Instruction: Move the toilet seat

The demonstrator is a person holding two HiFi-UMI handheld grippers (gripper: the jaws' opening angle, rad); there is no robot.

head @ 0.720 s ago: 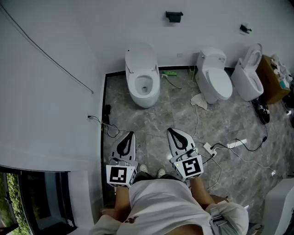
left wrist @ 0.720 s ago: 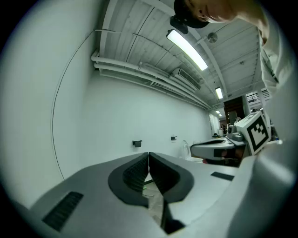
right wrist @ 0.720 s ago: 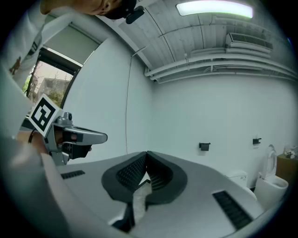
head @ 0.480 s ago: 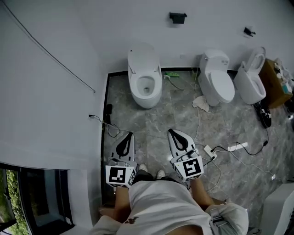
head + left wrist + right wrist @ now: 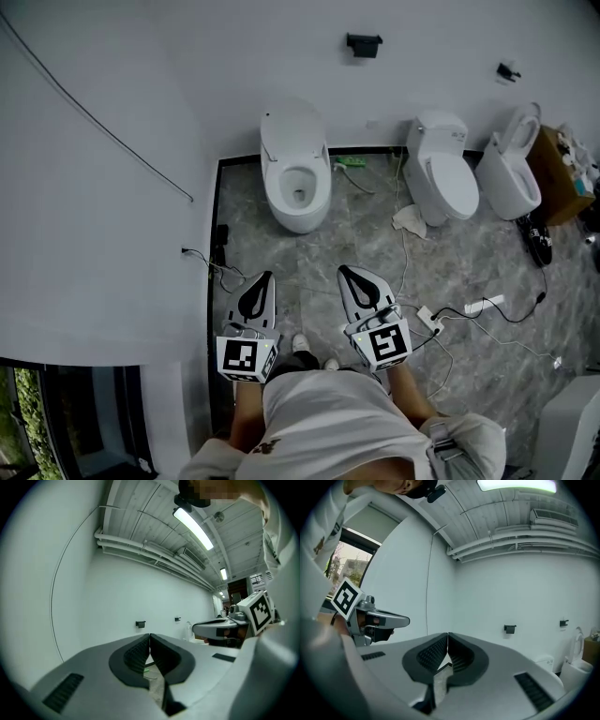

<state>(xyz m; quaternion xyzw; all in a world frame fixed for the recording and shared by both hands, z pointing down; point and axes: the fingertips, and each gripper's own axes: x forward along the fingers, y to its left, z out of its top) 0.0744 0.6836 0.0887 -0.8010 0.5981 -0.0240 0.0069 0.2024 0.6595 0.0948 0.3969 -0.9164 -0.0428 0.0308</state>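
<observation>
Left gripper (image 5: 266,276) and right gripper (image 5: 345,270) fingers closed, empty; we may trip on the lower-centre power strip (image 5: 425,315) approaching the toilet (image 5: 296,208).

Floor (image 5: 469,253) viewed steeply from above by head view, leftmost toilet (image 5: 296,178) well off, gripper views held level and low, faced at far wall (image 5: 431,66), wall bracket (image 5: 364,43) shared by all.

Right tool (image 5: 447,638) — jaws pressed together, left tool (image 5: 377,619) at left, black bracket (image 5: 510,629) on wall (image 5: 525,590)
</observation>
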